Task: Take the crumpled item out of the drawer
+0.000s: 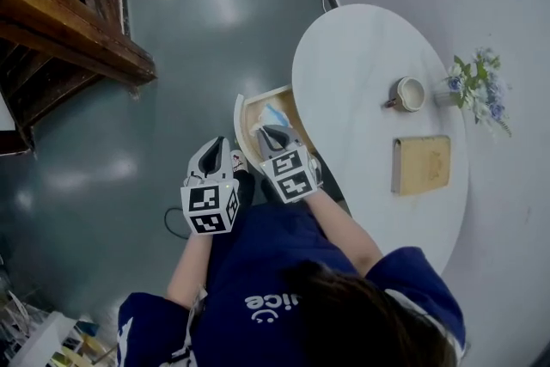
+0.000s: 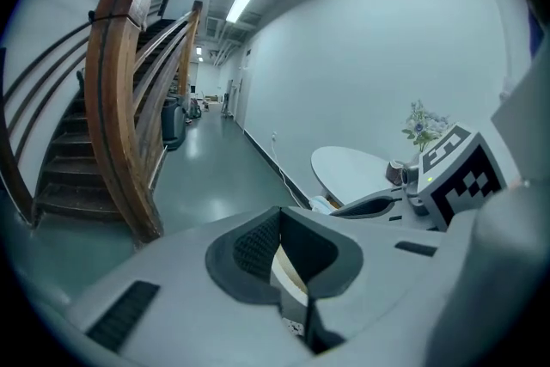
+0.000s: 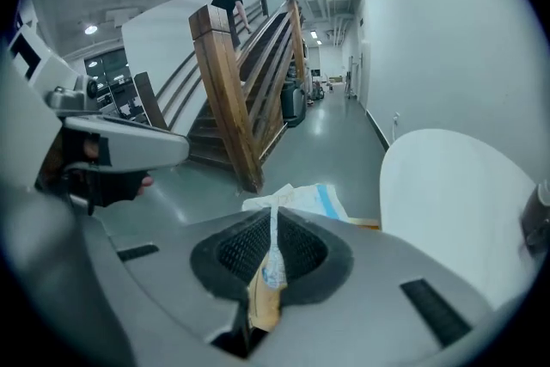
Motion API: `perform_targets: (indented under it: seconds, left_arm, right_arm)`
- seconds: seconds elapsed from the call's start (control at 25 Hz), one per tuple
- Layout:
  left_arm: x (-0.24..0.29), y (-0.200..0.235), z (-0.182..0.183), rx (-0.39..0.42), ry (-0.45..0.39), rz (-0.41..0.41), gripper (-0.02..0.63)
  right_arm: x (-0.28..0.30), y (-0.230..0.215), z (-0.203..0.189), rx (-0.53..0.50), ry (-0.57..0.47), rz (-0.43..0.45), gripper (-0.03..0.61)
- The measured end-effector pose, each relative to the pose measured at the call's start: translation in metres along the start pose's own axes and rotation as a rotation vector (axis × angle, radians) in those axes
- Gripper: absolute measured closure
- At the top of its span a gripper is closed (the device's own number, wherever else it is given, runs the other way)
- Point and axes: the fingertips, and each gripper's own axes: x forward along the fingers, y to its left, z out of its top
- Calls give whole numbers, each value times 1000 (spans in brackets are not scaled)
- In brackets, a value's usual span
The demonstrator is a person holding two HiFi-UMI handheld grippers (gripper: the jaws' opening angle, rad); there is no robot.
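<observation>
In the head view, the drawer (image 1: 244, 121) is standing open at the left edge of the white table (image 1: 361, 73), near the frame's middle. The crumpled item (image 1: 273, 114), white with blue, is lying inside it. The right gripper (image 1: 277, 136) is reaching over the drawer from below in the frame, its tips at the item's near side. The left gripper (image 1: 215, 152) is hanging to the left, outside the drawer and farther from the item.

In the left gripper view, the left gripper (image 2: 279, 223) is showing its jaws together with nothing caught between them. The item (image 2: 322, 204) is peeking out at centre right, beside the other gripper's tips.

In the right gripper view, the right gripper (image 3: 273, 228) is pinching a thin fold of the crumpled item (image 3: 301, 198), jaws nearly together on it. The rest of the item is spreading away beyond the tips, toward the frame's centre, so lifting it clear of the drawer looks like the coming move.
</observation>
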Motion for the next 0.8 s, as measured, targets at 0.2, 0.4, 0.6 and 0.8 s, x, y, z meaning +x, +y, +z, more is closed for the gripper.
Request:
perform_targets:
  seconds: [0.2, 0.4, 0.6, 0.8]
  left_arm:
    - [-1, -18, 14, 39, -34, -47, 609]
    - [-1, -30, 26, 63, -60, -77, 609]
    - [-4, -38, 45, 115, -105, -91, 609]
    - [-5, -45, 64, 119, -150, -116, 609]
  right_arm:
    - [-24, -1, 19, 2, -63, -19, 549]
    - [-47, -8, 36, 28, -134, -60, 549]
    - [-68, -17, 54, 77, -214, -99, 549]
    - [-87, -31, 70, 79, -284, -158, 549]
